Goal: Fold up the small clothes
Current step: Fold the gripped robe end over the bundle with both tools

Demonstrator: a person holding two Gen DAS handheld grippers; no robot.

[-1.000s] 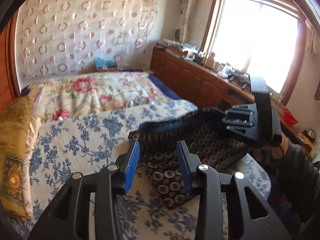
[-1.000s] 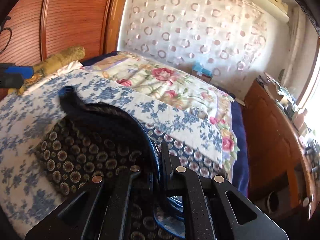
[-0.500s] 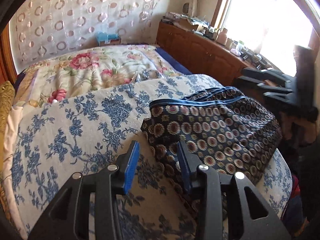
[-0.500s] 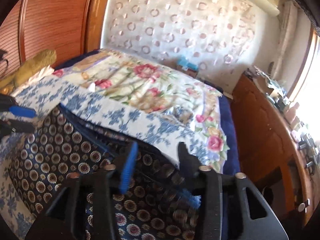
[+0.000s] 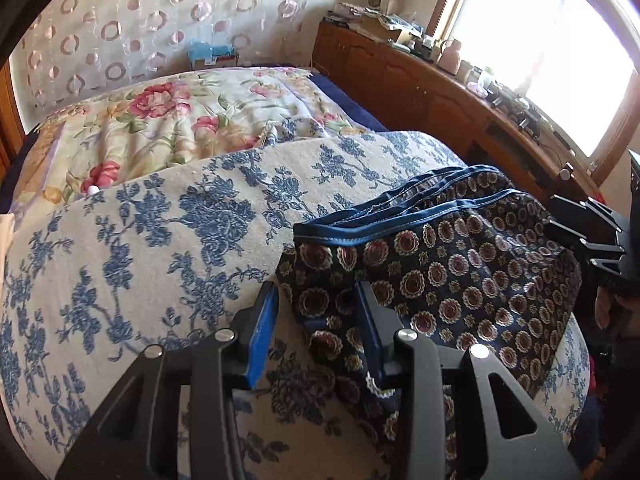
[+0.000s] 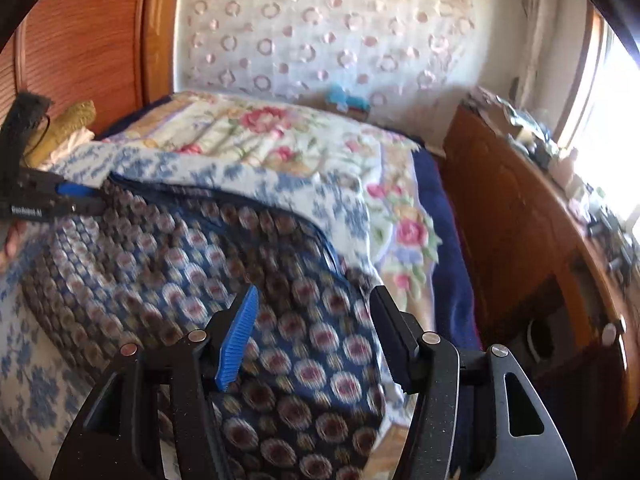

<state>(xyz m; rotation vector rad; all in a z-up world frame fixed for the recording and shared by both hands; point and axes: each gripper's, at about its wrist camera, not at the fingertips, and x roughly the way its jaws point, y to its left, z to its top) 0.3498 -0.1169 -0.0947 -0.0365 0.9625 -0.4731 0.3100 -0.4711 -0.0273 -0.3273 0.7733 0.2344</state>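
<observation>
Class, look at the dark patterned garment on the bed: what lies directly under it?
The dark patterned garment lies on the blue-flowered cover, which shows all around it. The cover continues beneath it, but anything else trapped below is hidden. Both grippers, left and right, are open above it.

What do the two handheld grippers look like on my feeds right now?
Both are matte black plastic with cut-out side plates and silver pivot screws. The left gripper and right gripper each carry ribbed blue pads on the fingers. The left one's side bears small white lettering, unreadable, and a thin black cable loop.
</observation>
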